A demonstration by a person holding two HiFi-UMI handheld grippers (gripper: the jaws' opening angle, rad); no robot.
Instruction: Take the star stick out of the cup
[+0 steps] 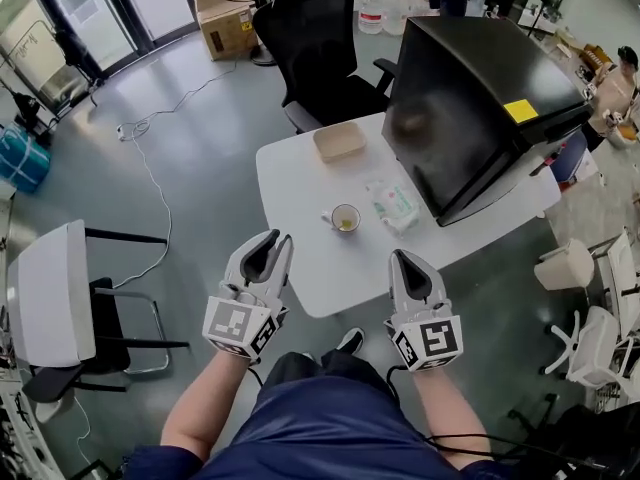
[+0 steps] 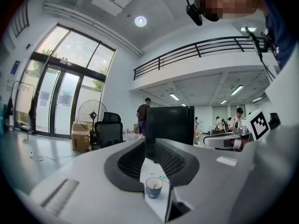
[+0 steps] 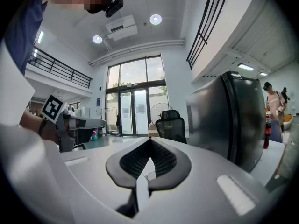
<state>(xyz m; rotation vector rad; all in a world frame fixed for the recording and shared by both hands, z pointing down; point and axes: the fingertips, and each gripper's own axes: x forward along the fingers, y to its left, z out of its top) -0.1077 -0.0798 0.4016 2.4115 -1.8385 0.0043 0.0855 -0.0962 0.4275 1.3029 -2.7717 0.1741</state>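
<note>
Hardly beginning: holding left gripper (image 1: 278,238) parted and right gripper (image 1: 400,256) pinched together on nothing, both hovering short of the table (image 1: 300,168), leaving star stick (image 1: 344,224) sitting untouched in the cup (image 1: 356,211), awaiting lifting.

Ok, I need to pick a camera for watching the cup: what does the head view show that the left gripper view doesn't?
Only the head view: the shallow beige tray, the small white cup from above with something yellowish inside, the person's dark blue lap. Only the left gripper view: the cup's side with its blue mark, a standing fan, a black mezzanine railing. Both: the cup on the white table, the big black box, the black office chair, the left tongs standing apart.
</note>
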